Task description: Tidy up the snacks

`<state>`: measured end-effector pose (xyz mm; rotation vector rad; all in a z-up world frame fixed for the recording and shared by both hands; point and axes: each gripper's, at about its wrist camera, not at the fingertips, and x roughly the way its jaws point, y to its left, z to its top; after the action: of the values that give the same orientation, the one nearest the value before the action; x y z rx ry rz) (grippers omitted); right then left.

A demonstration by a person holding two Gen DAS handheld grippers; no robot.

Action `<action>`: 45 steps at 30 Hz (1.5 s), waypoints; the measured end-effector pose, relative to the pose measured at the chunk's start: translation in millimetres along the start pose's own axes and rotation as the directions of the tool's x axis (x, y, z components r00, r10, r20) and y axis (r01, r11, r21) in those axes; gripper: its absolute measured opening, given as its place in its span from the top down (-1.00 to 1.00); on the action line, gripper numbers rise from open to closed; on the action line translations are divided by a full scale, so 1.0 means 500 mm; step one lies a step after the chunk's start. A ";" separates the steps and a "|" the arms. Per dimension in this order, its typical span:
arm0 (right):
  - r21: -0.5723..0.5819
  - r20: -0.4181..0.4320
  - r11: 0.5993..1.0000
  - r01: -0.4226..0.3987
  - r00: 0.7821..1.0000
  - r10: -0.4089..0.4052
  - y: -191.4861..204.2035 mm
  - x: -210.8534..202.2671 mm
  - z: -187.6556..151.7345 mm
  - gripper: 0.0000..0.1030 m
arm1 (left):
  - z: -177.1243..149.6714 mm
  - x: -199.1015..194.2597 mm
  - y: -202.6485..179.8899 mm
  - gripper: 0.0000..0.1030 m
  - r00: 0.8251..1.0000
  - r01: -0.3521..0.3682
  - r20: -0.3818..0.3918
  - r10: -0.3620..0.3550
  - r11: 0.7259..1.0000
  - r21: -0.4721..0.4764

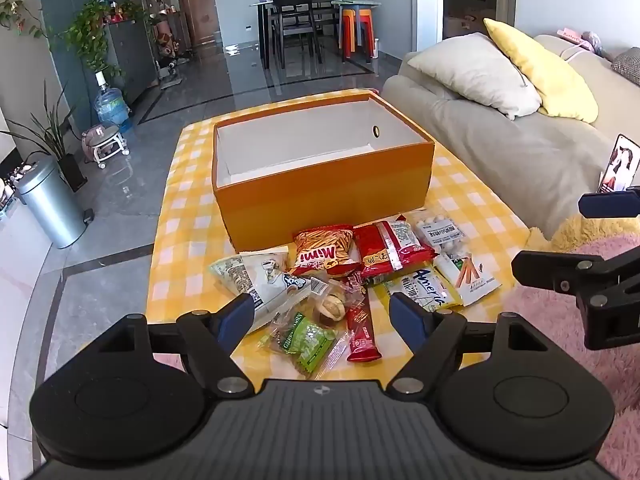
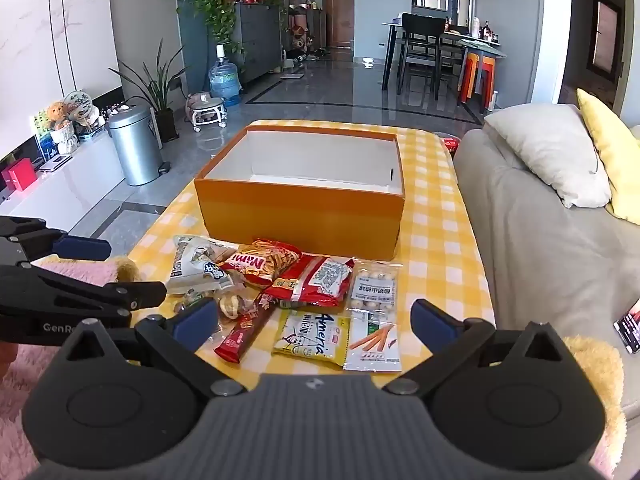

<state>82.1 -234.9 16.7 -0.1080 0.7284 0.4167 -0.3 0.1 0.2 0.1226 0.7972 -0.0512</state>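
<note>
On checked cloth: snack packets [image 1: 340, 276] before orange box [image 1: 320, 200] | left gripper [image 1: 322, 314] released | right gripper [image 2: 316, 320] released, both empty

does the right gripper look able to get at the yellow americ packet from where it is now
Probably yes: the right gripper is open and the yellow packet lies flat just ahead between its fingers, top face uncovered, though other packets crowd its edges.

left gripper [image 1: 324, 314] fingers spread, right gripper [image 2: 314, 320] likewise

Glossy plastic snack packets [image 1: 390, 250]; matt cardboard box [image 1: 324, 196]; checked cloth tablecloth [image 1: 184, 240].
</note>
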 end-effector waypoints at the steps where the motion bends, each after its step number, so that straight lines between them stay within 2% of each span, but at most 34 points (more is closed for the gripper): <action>1: 0.001 0.001 1.000 -0.001 1.000 0.001 0.000 0.000 0.000 -0.92 | 0.000 -0.001 0.000 -0.75 1.000 -0.001 0.002 0.001 1.000 0.000; 17: -0.015 0.003 1.000 0.006 1.000 -0.006 -0.001 -0.008 -0.002 -0.92 | -0.003 -0.008 0.007 -0.64 0.999 -0.035 0.004 0.035 0.999 -0.022; 45: -0.014 -0.005 1.000 0.019 1.000 -0.019 0.005 0.007 -0.004 -0.92 | -0.009 -0.007 0.016 -0.63 0.997 -0.076 -0.013 0.075 0.996 -0.053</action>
<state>82.1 -232.0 13.2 -0.1291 0.7292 0.4032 -5.0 8.7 0.4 0.1021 0.8036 0.0424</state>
